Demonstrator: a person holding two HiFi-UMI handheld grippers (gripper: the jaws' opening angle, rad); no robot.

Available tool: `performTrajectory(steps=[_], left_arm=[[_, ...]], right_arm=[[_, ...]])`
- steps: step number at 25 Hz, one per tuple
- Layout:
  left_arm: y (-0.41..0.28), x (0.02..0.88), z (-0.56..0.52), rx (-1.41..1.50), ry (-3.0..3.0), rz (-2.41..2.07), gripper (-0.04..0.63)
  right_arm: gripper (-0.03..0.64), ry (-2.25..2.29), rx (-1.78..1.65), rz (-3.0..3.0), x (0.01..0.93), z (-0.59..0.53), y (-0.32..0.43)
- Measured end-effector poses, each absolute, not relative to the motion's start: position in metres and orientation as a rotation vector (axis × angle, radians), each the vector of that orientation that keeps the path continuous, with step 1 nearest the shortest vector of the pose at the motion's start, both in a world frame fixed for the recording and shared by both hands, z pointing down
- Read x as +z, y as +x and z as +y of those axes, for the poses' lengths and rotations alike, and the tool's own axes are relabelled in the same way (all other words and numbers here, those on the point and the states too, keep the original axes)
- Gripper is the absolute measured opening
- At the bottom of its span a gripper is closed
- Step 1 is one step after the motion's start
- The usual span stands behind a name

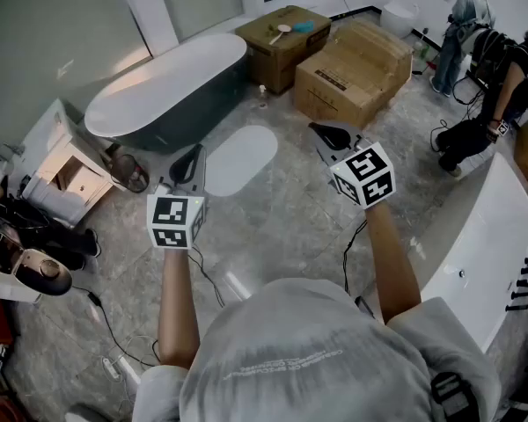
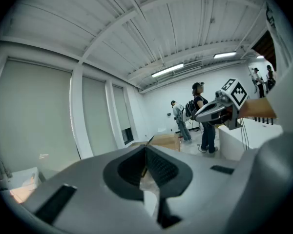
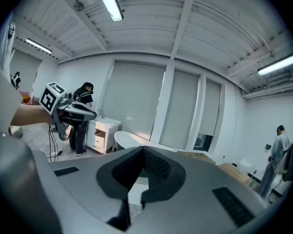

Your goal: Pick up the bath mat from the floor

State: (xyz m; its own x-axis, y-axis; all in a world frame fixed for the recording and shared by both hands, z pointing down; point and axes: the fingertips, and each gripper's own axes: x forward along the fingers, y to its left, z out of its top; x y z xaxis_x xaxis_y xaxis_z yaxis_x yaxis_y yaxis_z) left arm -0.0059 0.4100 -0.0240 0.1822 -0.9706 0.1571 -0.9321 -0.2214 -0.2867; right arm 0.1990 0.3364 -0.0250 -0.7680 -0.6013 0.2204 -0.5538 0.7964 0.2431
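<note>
The bath mat is a white oval lying flat on the grey marble floor, in front of the dark bathtub. My left gripper hangs in the air just left of the mat's near end, jaws shut and empty. My right gripper is held up to the right of the mat, its jaws also together with nothing in them. In the left gripper view the left gripper points level across the room, with the right gripper seen at the side. The right gripper view shows its own gripper and the left gripper. Neither gripper view shows the mat.
A grey freestanding bathtub stands behind the mat. Two cardboard boxes sit at the back. A white tub runs along the right, a white cabinet stands at left. Cables trail on the floor. Two people are at back right.
</note>
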Motion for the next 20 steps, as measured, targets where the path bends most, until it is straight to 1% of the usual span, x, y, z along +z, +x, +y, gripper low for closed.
performTrajectory(steps=[12,20], left_arm=[[0.034,-0.012,0.395,-0.503,-2.282,1.938,0.017],[0.051,0.008,0.387,-0.524,-2.276,1.986,0.017]], right_arm=[[0.015,0.857,-0.238,-2.726,-0.021,0.310,0.247],[0.015,0.782,-0.217,-2.724,-0.003,0.295,0.259]])
